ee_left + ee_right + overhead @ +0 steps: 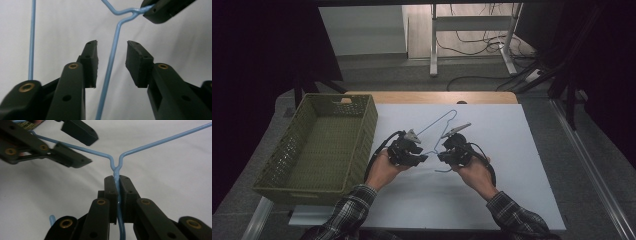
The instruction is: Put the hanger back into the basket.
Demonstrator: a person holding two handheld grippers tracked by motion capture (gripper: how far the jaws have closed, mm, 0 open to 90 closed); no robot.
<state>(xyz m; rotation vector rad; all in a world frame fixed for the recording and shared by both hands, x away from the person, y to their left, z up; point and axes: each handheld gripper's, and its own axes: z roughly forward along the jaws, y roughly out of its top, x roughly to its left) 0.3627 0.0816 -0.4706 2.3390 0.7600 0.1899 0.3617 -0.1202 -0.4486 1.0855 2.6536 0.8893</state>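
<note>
A light blue wire hanger (435,123) hangs just above the white table cover (502,150), in front of the person. My right gripper (117,180) is shut on the hanger's twisted neck (117,173), with the two shoulders splaying out above its pads. My left gripper (111,53) stands open around one shoulder wire (110,70); the wire runs up between the pads and touches neither. In the high view the left gripper (424,157) and right gripper (442,156) sit close together, tips facing. The hook end (51,219) curls out below the right gripper.
A green woven basket (371,127), with nothing in it, stands at the table's left side. The wooden table edge (432,97) runs along the back. A desk frame and cables lie on the floor beyond.
</note>
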